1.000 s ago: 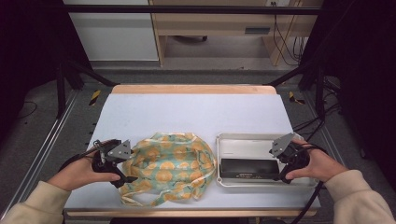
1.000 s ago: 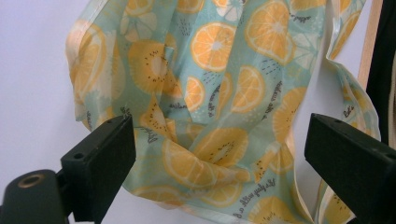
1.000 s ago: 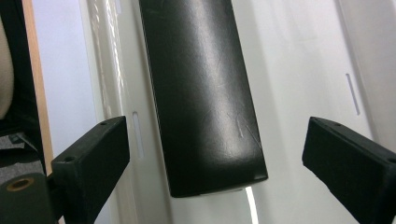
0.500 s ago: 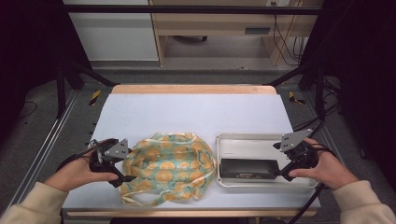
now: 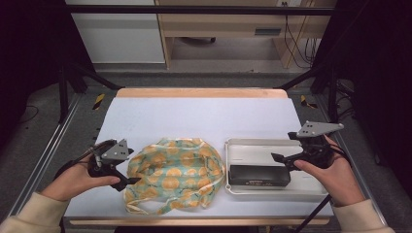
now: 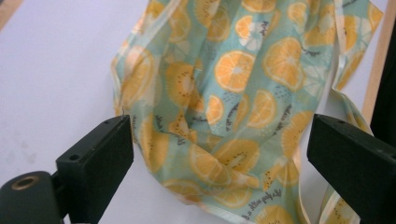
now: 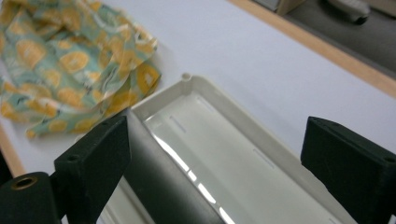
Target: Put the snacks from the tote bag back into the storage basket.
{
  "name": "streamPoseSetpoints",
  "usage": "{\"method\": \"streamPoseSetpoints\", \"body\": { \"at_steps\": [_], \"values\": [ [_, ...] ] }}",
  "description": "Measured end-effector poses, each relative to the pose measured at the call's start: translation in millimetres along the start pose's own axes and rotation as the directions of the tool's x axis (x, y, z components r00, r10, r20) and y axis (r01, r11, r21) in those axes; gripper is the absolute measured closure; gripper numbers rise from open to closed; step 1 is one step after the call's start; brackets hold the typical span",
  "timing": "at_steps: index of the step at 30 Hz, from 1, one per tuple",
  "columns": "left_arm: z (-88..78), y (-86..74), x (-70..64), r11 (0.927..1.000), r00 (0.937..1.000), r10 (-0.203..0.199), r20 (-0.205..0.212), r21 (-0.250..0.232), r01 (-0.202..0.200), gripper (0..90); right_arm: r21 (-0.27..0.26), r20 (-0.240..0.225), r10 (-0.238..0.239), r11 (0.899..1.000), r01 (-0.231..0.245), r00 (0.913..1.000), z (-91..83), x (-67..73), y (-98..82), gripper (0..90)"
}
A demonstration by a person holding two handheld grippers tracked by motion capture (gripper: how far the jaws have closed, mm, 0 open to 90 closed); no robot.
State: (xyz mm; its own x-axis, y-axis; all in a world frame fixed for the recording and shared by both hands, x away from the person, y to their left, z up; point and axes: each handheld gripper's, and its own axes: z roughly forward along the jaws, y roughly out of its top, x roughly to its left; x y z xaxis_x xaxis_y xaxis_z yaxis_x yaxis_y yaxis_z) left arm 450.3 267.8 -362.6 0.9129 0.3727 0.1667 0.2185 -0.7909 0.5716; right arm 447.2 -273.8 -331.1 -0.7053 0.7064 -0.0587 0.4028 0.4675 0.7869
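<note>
A crumpled cloth (image 5: 175,174) printed with orange slices on teal lies at the front left of the white table. My left gripper (image 5: 127,167) sits at its left edge, open, with the cloth (image 6: 233,93) spread between and beyond the jaws and nothing pinched. A white tray (image 5: 272,143) stands at the front right and holds a black oblong box (image 5: 259,174) along its near side. My right gripper (image 5: 284,145) hovers open over the tray's right end. In the right gripper view, the tray (image 7: 187,79), the black box (image 7: 159,182) and the cloth (image 7: 70,65) lie ahead.
The back half of the table (image 5: 204,116) is bare white surface, ending at a wooden far edge (image 5: 201,92). Metal frame rails (image 5: 48,150) run along both sides. A wooden shelf unit (image 5: 218,29) and cables stand on the floor beyond.
My right gripper has drawn back to the right and lifted from the tray's right end. The left gripper and the cloth have stayed put.
</note>
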Motion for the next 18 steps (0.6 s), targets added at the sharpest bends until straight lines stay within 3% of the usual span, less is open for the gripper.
{"method": "streamPoseSetpoints", "body": {
  "at_steps": [4,8,10,12,14,18],
  "values": [
    [-7.3,-0.3,2.5,0.9969,0.9971,-0.064,-0.042,-0.050,0.062,7.1,-0.057,0.053,0.029,0.998,-0.026,0.9982,-2.7,4.6,7.0,8.9],
    [-15.4,-3.1,4.6,0.9868,0.9877,-0.138,-0.075,-0.096,0.130,6.7,-0.128,0.115,0.116,0.987,-0.101,0.9865,-2.4,6.0,8.1,8.6],
    [-18.5,-5.7,5.2,0.9795,0.9791,-0.173,-0.107,-0.123,0.160,6.5,-0.146,0.147,0.144,0.982,-0.123,0.9785,-0.9,6.6,6.2,8.6],
    [-21.4,-11.2,6.7,0.9640,0.9636,-0.233,-0.131,-0.162,0.211,6.6,-0.169,0.162,0.170,0.975,-0.142,0.9721,0.9,7.1,3.5,8.6],
    [-23.8,-16.8,8.3,0.9532,0.9486,-0.272,-0.162,-0.181,0.242,6.5,-0.187,0.172,0.194,0.969,-0.161,0.9658,1.8,7.6,0.3,8.6],
    [-30.6,-25.7,10.5,0.9343,0.9297,-0.319,-0.183,-0.224,0.277,6.5,-0.209,0.192,0.229,0.960,-0.188,0.9543,2.0,6.8,-5.8,7.4]
  ]
}}
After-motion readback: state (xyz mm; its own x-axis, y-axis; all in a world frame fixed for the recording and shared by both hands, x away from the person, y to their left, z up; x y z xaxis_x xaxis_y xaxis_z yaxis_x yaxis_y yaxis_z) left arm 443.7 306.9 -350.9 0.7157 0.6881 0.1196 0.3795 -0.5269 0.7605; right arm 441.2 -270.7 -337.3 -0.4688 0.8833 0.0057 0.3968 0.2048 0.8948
